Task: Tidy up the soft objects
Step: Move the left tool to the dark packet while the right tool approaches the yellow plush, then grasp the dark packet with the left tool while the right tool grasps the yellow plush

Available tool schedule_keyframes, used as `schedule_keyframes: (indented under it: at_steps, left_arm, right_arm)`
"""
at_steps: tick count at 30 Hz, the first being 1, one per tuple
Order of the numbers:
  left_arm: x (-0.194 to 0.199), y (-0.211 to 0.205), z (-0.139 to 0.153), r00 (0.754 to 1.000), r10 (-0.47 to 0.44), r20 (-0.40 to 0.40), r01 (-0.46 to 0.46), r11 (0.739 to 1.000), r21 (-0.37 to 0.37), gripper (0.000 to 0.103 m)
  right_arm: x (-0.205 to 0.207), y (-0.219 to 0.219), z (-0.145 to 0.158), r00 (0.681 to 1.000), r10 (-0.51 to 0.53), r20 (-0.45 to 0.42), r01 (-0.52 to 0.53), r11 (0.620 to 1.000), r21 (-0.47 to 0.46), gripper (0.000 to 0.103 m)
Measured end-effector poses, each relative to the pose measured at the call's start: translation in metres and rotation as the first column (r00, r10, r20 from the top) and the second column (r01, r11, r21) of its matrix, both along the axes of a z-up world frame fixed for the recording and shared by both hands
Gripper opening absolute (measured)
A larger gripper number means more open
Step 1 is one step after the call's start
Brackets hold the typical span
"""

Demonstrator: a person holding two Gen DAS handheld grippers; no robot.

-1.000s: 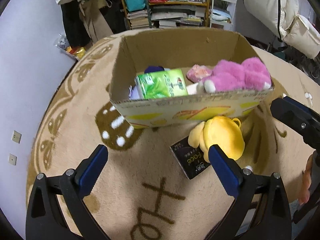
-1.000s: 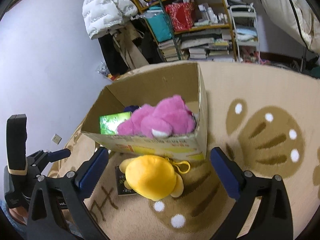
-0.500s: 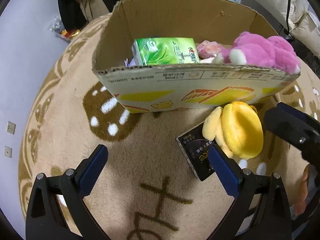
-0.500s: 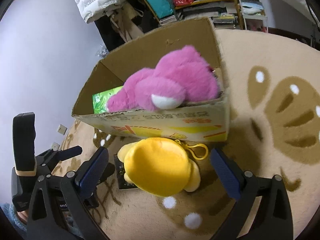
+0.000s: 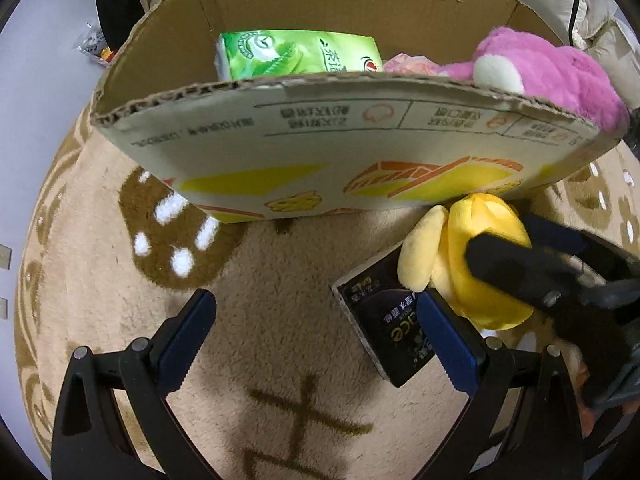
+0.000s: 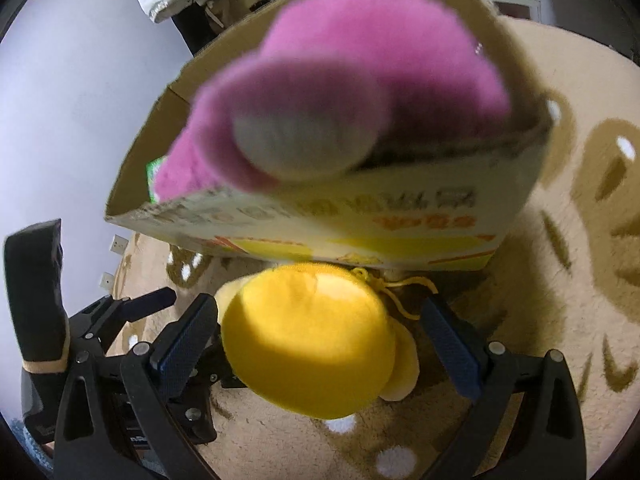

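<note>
I see the round yellow plush point(image 6: 316, 340) lying on the carpet against the cardboard box point(image 5: 320, 160) holding a pink plush point(image 5: 552, 76).

Both cameras sit low over the carpet point(image 5: 280, 320), each looking forward between its own two blue-padded fingers at the near wall of the cardboard box point(image 5: 320, 152). The left wrist view faces that wall squarely from close by. The right wrist view looks from further right and nearer still, so the pink plush point(image 6: 360, 80) at the rim is blurred, probably too close to focus. Both views share the box front, the yellow plush point(image 6: 312, 344) and the carpet before it.
</note>
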State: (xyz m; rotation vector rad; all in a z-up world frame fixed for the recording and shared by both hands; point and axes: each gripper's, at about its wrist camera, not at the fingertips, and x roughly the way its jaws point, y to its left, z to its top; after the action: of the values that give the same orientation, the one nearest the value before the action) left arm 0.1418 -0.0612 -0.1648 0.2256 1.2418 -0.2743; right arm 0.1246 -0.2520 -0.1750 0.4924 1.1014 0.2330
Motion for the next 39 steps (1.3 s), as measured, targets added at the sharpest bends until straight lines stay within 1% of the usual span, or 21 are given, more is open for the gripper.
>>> schedule_keyframes:
  at_steps: [2, 4, 8, 9, 12, 14, 19, 20, 23, 27, 32, 36, 39]
  left_arm:
    - [0.002, 0.0, 0.0, 1.0, 0.001, -0.001, -0.001, 1.0, -0.005, 0.1]
    - [0.003, -0.001, -0.001, 1.0, 0.002, -0.004, -0.002, 1.0, -0.013, 0.1]
    - [0.006, -0.001, 0.0, 1.0, -0.006, -0.008, 0.006, 1.0, -0.019, 0.1]
    - [0.006, -0.002, -0.001, 1.0, -0.01, -0.011, 0.01, 1.0, -0.02, 0.1]
    - [0.005, -0.003, 0.002, 1.0, -0.021, -0.011, 0.021, 1.0, -0.011, 0.1]
    - [0.002, -0.008, 0.003, 1.0, -0.025, -0.008, 0.025, 1.0, -0.004, 0.1]
    - [-0.001, -0.01, 0.005, 0.999, -0.037, -0.015, 0.037, 0.999, -0.021, 0.1]
    - [-0.003, -0.009, 0.009, 0.999, -0.044, -0.014, 0.044, 0.999, -0.018, 0.1]
    - [-0.005, -0.016, 0.008, 0.998, -0.061, -0.01, 0.061, 0.998, -0.001, 0.1]
    - [-0.005, -0.022, 0.007, 0.998, -0.061, -0.009, 0.062, 0.998, 0.018, 0.1]
    - [-0.007, -0.03, 0.005, 0.998, -0.064, -0.012, 0.064, 0.997, 0.035, 0.1]
    - [-0.006, -0.035, 0.002, 0.999, -0.053, -0.007, 0.054, 0.998, 0.034, 0.1]
    - [-0.012, -0.038, 0.002, 0.997, -0.071, 0.008, 0.071, 0.996, 0.053, 0.099]
  right_arm:
    - [0.001, 0.003, -0.002, 1.0, 0.009, -0.007, -0.01, 1.0, -0.018, 0.103]
    - [0.0, 0.004, -0.003, 1.0, -0.002, -0.009, 0.002, 0.999, -0.036, 0.103]
    - [0.0, 0.003, -0.004, 1.0, -0.006, -0.015, 0.005, 0.999, -0.036, 0.102]
    - [-0.001, 0.002, -0.005, 1.0, -0.002, -0.018, 0.002, 1.0, -0.029, 0.097]
    - [-0.003, 0.001, -0.005, 1.0, 0.01, -0.028, -0.011, 1.0, -0.021, 0.088]
    - [-0.003, 0.001, -0.004, 1.0, 0.014, -0.027, -0.015, 1.0, -0.026, 0.086]
    - [-0.007, -0.006, 0.0, 1.0, -0.009, -0.021, 0.008, 0.999, -0.031, 0.085]
    - [-0.008, -0.008, 0.0, 1.0, -0.013, -0.02, 0.013, 0.999, -0.035, 0.085]
    - [-0.008, -0.008, 0.001, 1.0, -0.016, -0.021, 0.015, 0.999, -0.042, 0.085]
    - [-0.008, -0.004, 0.001, 1.0, -0.007, -0.017, 0.006, 0.997, -0.07, 0.085]
    - [-0.007, -0.003, 0.001, 1.0, -0.005, -0.018, 0.004, 0.997, -0.072, 0.085]
    - [-0.007, -0.002, 0.003, 1.0, 0.001, -0.015, -0.002, 0.996, -0.089, 0.085]
    - [-0.009, -0.002, 0.006, 1.0, -0.002, -0.008, 0.001, 0.995, -0.102, 0.085]
